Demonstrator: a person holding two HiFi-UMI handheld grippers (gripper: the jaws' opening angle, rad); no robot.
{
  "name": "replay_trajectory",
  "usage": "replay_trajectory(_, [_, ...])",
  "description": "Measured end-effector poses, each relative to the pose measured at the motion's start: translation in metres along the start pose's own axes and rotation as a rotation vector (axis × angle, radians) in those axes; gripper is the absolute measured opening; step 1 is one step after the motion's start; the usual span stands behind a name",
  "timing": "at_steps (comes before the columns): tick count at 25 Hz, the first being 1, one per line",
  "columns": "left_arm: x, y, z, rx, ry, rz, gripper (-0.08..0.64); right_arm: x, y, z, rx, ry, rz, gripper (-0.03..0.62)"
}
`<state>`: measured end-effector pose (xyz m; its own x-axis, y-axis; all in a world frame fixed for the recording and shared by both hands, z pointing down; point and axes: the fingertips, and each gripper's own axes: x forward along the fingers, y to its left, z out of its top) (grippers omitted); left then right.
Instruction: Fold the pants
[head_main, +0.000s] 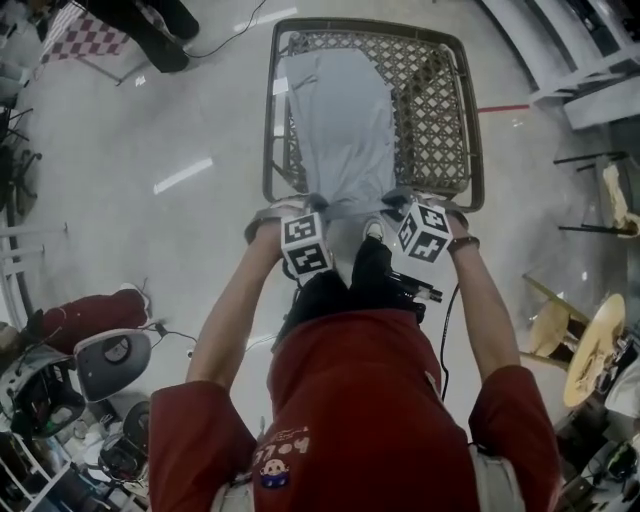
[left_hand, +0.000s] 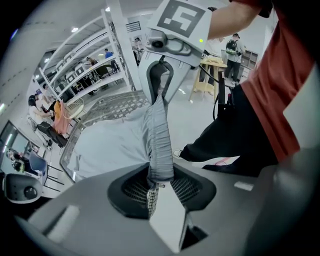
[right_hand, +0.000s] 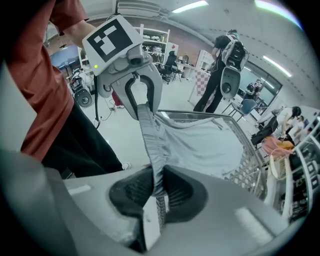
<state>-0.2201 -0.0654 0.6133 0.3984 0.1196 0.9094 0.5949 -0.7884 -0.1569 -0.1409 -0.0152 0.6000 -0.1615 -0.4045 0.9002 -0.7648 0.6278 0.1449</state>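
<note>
1. The left gripper (left_hand: 159, 184) is pinching one end of the ribbed waistband (left_hand: 159, 135) of the light grey fabric pants (head_main: 335, 120). Its jaws are standing narrow, with the pads pressing on the cloth.
2. The right gripper (right_hand: 159, 189) is clamping the other end in the same way, so the waistband is stretching taut between the two.
3. The pants are lying lengthwise on the brown wire-lattice metal table (head_main: 472, 120). The legs are running away from the person, and the waistband is hanging in the air just past the near rim.
4. The step in hand is probably carrying the waistband over towards the leg ends. That is calling for firm grips and level hands held evenly apart, so the fold edge is landing straight.
5. Cloth dragging across the lattice is risking a snag, so raising the band well clear before travelling is looking wise.
</note>
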Motion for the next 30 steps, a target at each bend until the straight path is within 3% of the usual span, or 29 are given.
replay_trajectory(8, [-0.019,0.05,0.004,-0.032,0.002,0.03,0.126,-0.013,-0.048,0.022,0.02,-0.02,-0.055,0.049])
replay_trajectory(30, [-0.01,0.236,0.021,-0.128,0.082,0.055,0.126,-0.002,-0.237,0.045,-0.006,-0.102,0.0,0.049])
